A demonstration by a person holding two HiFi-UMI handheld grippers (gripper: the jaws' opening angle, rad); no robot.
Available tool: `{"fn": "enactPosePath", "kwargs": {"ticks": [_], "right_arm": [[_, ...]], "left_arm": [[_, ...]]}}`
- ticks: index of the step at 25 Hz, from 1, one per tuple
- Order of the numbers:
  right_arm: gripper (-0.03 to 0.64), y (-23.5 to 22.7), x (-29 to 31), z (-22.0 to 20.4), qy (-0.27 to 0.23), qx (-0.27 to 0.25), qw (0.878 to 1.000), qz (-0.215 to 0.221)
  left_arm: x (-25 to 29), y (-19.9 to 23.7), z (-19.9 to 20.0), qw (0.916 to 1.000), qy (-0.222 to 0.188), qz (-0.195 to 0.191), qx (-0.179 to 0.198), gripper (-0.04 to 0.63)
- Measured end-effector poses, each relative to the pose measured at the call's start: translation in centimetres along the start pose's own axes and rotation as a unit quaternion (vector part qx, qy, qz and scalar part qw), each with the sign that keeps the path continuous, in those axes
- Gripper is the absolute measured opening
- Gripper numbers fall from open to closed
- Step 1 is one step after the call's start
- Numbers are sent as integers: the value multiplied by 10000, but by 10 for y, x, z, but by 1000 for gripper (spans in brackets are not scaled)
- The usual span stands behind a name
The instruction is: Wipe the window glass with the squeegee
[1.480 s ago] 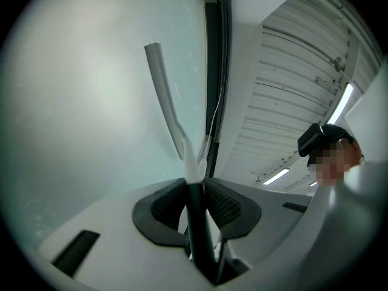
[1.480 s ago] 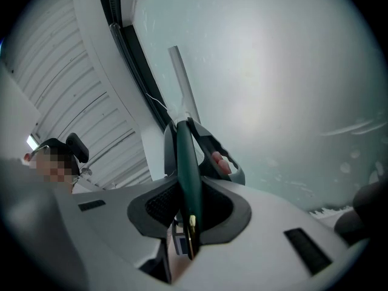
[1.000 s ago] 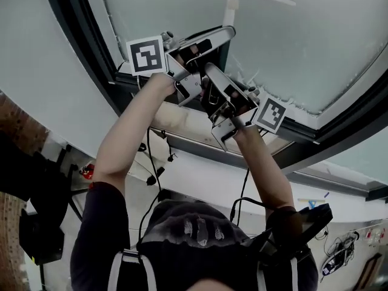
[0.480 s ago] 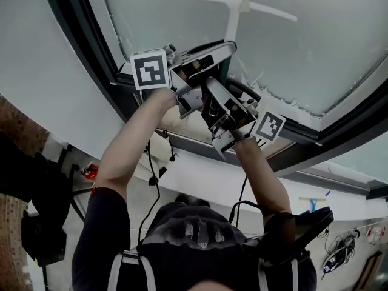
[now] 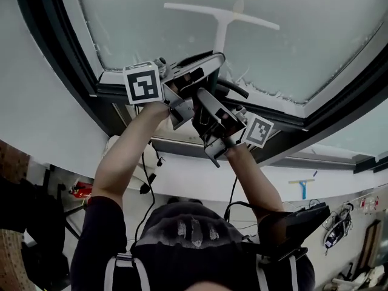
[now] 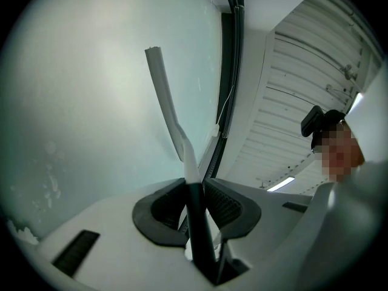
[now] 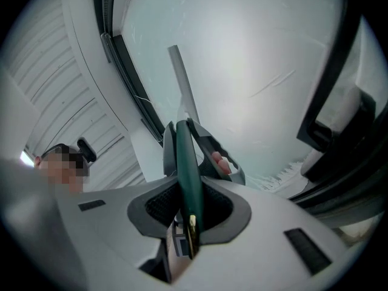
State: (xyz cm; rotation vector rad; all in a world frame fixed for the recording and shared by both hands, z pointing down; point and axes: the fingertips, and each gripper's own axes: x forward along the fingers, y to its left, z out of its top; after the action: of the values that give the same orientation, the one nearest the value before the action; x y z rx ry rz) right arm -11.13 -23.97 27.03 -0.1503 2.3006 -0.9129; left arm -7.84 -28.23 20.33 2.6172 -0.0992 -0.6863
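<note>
- Two grippers are being held up together toward a window, one in each of the person's raised hands, as seen from the head view.
- One squeegee (image 5: 221, 18) is being gripped by both; its white crossbar is being held high against the pale window glass (image 5: 315, 35), though actual contact with the pane cannot be confirmed.
- The left gripper (image 5: 213, 62) is being kept ahead on the handle. In the left gripper view its jaws (image 6: 195, 202) are being pressed narrowly onto the dark handle, just below the point where the white neck (image 6: 170, 111) begins.
- The right gripper (image 5: 205, 102) is being held just behind and below the left one. In the right gripper view its jaws (image 7: 189, 208) are being clamped onto the dark green lower handle (image 7: 183, 156), with the left gripper (image 7: 209, 147) showing directly ahead on the same handle.
- White flecks (image 5: 276, 93) are being shown along the pane's lower edge.
- The pane is being bordered by a dark window frame (image 5: 57, 65).
</note>
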Motion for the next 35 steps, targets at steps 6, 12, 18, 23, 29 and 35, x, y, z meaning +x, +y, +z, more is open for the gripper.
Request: {"fn": "enactPosePath", "kwargs": {"ticks": [6,12,18,23,29,35], "right_arm": [[74,-14,-8,-10,-172,10,9995,-252],[74,-23,-12,-14,-268,-12,9986,-454],[74,-32,-18,-16,-305,66,9981,-532],[74,-37,-21,-18,-341,218,9979,-499],[74,-37,-26,-24,-198,377,9979,-490],[74,-18,-47,-30,44,610,9978,-262]], "left_arm": [[-7,10,-17,9987,107,-181,-468,104],[-10,20,-27,9974,221,-191,-661,104],[-10,29,-34,9968,327,-175,-714,104],[-12,33,-40,9957,360,-149,-840,104],[-16,33,-47,9938,278,-35,-1074,104],[-11,18,-63,9967,32,110,-806,104]]}}
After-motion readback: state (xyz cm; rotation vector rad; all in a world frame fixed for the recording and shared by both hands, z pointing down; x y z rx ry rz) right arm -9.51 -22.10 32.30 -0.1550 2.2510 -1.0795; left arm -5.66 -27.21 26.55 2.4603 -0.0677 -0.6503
